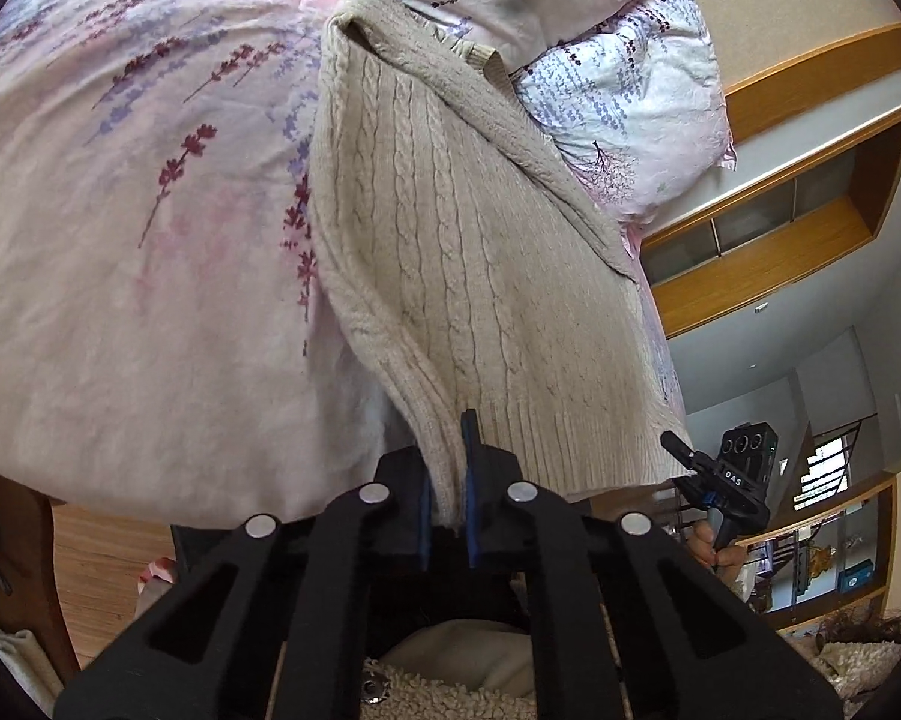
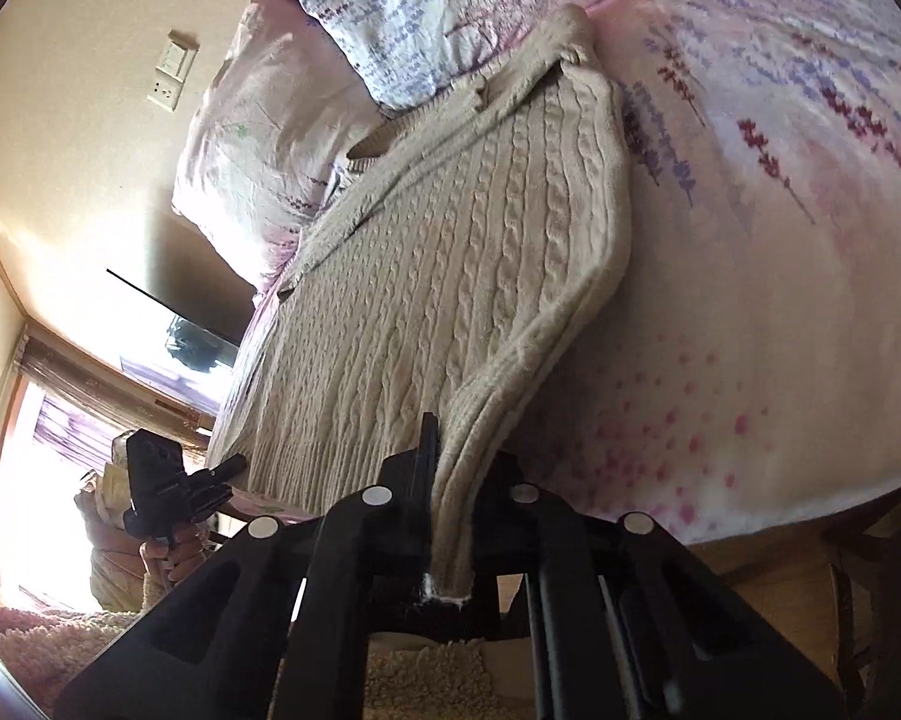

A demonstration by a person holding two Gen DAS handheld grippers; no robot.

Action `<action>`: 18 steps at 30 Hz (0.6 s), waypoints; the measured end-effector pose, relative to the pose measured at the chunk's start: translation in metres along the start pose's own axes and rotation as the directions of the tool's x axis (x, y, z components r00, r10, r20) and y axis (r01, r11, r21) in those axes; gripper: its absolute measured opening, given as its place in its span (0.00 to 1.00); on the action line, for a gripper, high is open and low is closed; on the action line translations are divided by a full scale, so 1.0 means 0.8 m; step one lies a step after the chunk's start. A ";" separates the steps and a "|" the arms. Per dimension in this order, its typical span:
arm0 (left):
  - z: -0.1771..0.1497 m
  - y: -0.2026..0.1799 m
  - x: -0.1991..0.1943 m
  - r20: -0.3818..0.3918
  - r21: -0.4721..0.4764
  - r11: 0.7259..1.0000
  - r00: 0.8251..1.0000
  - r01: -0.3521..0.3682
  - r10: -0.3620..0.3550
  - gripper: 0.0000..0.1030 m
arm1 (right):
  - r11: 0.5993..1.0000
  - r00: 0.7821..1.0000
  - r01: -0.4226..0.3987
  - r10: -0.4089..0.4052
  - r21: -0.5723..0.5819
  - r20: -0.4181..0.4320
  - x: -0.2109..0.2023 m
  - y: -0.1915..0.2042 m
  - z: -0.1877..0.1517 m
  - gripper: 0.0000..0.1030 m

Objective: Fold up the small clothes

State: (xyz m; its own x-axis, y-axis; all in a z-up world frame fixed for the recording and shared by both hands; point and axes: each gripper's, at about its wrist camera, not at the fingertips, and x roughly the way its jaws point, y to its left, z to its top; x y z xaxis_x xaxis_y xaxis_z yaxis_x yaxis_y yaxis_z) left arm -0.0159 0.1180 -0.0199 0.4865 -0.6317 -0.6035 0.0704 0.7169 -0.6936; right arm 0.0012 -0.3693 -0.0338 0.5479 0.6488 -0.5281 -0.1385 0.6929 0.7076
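Item under handling: one cream cable-knit sweater (image 1: 450,252), lying along a bed (image 1: 150,300) dressed in a pink floral cover, collar end toward the pillows (image 1: 630,78) at 1 o'clock in the left wrist view, ribbed hem nearest the cameras. Left gripper (image 1: 447,498) is closed on a fold of the knit, seemingly a sleeve edge, at 6 o'clock; cloth runs visibly between its blue pads. Right gripper (image 2: 456,516) likewise clamps a thick rolled edge of the sweater (image 2: 438,276) at 6 o'clock in its own view. Each gripper shows at the other view's edge, beside the hem corner. Assessment: the knit appears soft, bulky and moderately weighty for a small garment; it will sag and stretch between holds, not slide. Non-fragile, though open stitches may snag on fingertips. Recommended holds: ribbed hem and cuff bands, where the fabric is firmest, gripping both layers together
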 end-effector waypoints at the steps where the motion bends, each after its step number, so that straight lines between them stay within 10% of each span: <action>1: 0.004 -0.005 -0.004 0.023 0.020 1.000 1.000 -0.005 0.005 0.07 | 1.000 0.999 0.007 -0.006 -0.026 0.038 -0.006 0.007 0.005 0.08; 18: 0.156 -0.067 -0.064 0.388 0.155 0.974 0.917 -0.167 0.095 0.06 | 0.894 0.848 0.313 -0.112 -0.320 0.518 -0.046 0.116 0.086 0.07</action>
State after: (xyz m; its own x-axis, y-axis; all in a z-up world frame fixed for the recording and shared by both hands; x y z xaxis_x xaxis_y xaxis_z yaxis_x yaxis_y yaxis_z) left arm 0.0640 0.1489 0.0971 0.7909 -0.3962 -0.4664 0.1221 0.8490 -0.5141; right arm 0.0246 -0.3502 0.0837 0.9077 0.3096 -0.2833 -0.2161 0.9235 0.3170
